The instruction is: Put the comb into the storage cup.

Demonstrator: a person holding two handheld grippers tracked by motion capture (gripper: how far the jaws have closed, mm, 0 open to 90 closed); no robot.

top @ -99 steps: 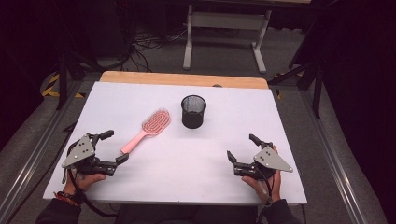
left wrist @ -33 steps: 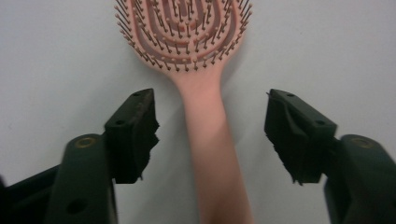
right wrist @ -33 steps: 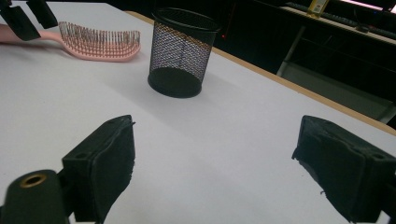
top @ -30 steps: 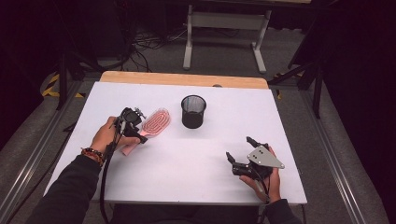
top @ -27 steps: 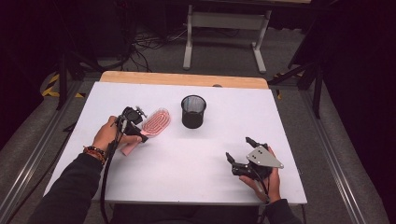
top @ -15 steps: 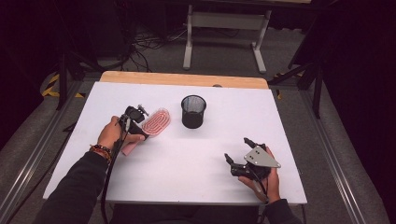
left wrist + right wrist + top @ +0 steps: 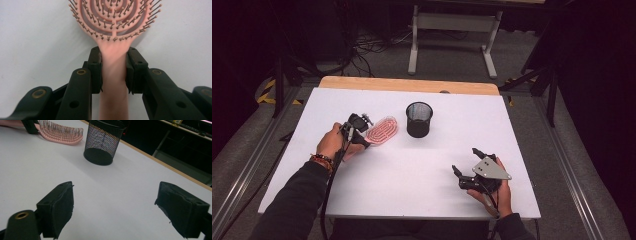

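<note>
Hairbrush (image 7: 113, 72) handle sits squarely between your left gripper's (image 7: 113, 72) two black jaws, which press on it from either side just below the point where the neck widens into the bristled head. That grasp looks done: the pads (image 7: 96, 68) are flush to the pink plastic with no gap showing, and the handle runs straight down the middle of the left gripper view.

From the high view, the left gripper (image 7: 357, 131) is at the left-centre of the white table (image 7: 362, 200), with the hairbrush (image 7: 382, 131) head pointing away from your hand toward the black mesh cup (image 7: 419, 119). The head lies low over the table or on it; I cannot tell whether it has left the surface. The bristles face up.

Moving outward, the mesh cup stands upright just beside the brush head, not touching it, and its inside looks empty as far as the right gripper view (image 7: 103, 142) lets you see through the mesh.

Your right gripper (image 7: 472, 177) is well apart from both, near the front right of the table, with its jaws spread wide and nothing between them.

So, judging by how things lie: reaching and clamping are finished, and what looks to be left is the lift, the carry across to the cup, and standing the brush in it, most likely handle down, which would call for turning your left wrist before you let go. The idle right gripper could steady the light cup if it threatens to tip.
</note>
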